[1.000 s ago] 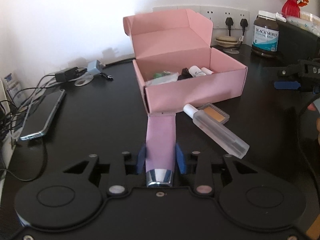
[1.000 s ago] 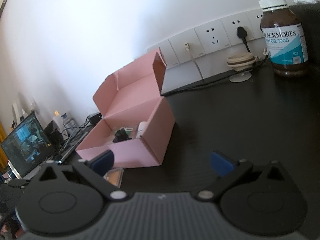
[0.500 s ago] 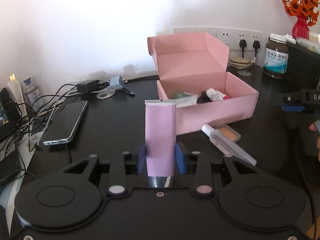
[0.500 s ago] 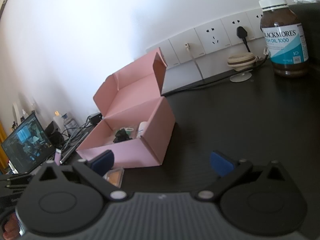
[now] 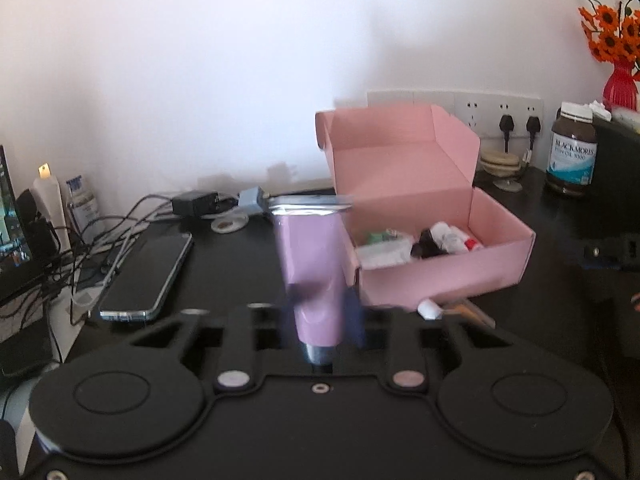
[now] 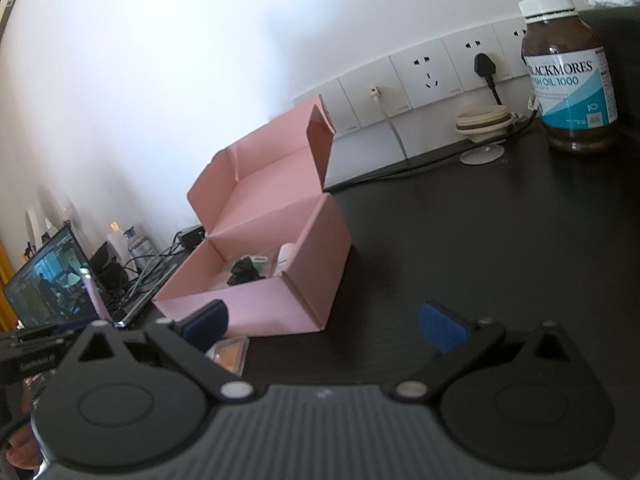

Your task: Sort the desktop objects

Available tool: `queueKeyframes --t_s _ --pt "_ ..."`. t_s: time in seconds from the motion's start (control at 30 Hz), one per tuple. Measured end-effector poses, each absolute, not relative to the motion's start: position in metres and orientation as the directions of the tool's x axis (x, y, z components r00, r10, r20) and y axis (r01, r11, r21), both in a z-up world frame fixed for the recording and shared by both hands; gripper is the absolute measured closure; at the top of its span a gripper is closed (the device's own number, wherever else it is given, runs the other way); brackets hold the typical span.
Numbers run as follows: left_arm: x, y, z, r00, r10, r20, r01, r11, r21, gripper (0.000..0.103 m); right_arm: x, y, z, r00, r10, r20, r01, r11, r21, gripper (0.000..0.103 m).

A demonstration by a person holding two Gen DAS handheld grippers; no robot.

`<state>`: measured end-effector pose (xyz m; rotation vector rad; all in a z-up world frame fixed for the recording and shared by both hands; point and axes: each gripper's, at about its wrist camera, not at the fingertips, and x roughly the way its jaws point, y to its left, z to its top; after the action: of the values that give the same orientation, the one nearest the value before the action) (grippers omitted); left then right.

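Pink tube is clamped low on its body, near the cap end, by the left hand-held gripper, jaws closed tight on it; long axis runs straight out along the fingers, crimped end forward and up, clear of the desk. Target as I read it, the pink box, sits ahead and to the right of that hand-held gripper, lid open, its near-left corner just right of the tube's body, so the next move looks like a carry forward-right and over the front wall. Left is the hand to do it: it has the tube. The right hand-held gripper is wide open and empty, box ahead-left of it. Left view shows box contents, small bottles and packets, plus a clear tube just off the box front, and is motion-blurred. Right view shows the compact by its left finger, and the pink tube only as a sliver at far left.
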<state>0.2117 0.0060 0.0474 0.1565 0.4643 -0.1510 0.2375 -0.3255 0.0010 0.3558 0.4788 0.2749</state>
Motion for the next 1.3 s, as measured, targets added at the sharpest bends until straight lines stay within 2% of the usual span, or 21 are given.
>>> queueKeyframes --t_s 0.1,0.23,0.3,0.5,0.57,0.63,0.67,0.87,0.97,1.3 --pt "0.217 0.003 0.051 0.892 -0.091 -0.443 0.164 0.978 0.131 0.099 0.238 -0.326 0.001 0.853 0.338 -0.398 -0.174 0.903 0.394 0.001" --pt "0.234 0.000 0.043 0.875 -0.060 -0.480 0.142 0.980 0.137 0.098 0.238 -0.325 0.001 0.853 0.337 -0.397 -0.174 0.903 0.394 0.001" --pt "0.243 0.003 0.038 0.860 -0.049 -0.508 0.127 0.984 0.122 0.095 0.238 -0.326 0.001 0.854 0.337 -0.397 -0.172 0.902 0.396 0.001" --pt "0.282 0.025 0.027 0.745 -0.115 -0.657 0.094 0.993 -0.068 0.095 0.238 -0.324 0.002 0.853 0.337 -0.399 -0.176 0.905 0.388 0.001" --pt "0.294 0.030 0.023 0.713 -0.141 -0.687 0.072 0.989 -0.128 0.081 0.238 -0.323 0.002 0.853 0.336 -0.399 -0.177 0.906 0.385 0.001" --pt "0.301 0.032 0.022 0.701 -0.150 -0.697 0.048 0.985 -0.163 0.038 0.238 -0.323 0.002 0.853 0.336 -0.400 -0.176 0.906 0.386 0.001" --pt "0.303 0.033 0.021 0.702 -0.150 -0.696 0.039 0.984 -0.173 0.036 0.238 -0.324 0.002 0.853 0.336 -0.400 -0.175 0.905 0.387 0.001" --pt "0.316 0.034 0.016 0.673 -0.169 -0.720 0.007 0.975 -0.222 0.042 0.238 -0.323 0.002 0.852 0.337 -0.400 -0.175 0.905 0.388 0.001" --pt "0.320 0.035 0.014 0.671 -0.167 -0.723 -0.014 0.971 -0.238 0.051 0.238 -0.323 0.002 0.852 0.336 -0.400 -0.175 0.905 0.388 0.001" --pt "0.328 0.020 0.015 0.672 -0.100 -0.733 0.008 0.992 -0.128 0.052 0.237 -0.324 0.002 0.853 0.335 -0.399 -0.171 0.903 0.393 0.001"
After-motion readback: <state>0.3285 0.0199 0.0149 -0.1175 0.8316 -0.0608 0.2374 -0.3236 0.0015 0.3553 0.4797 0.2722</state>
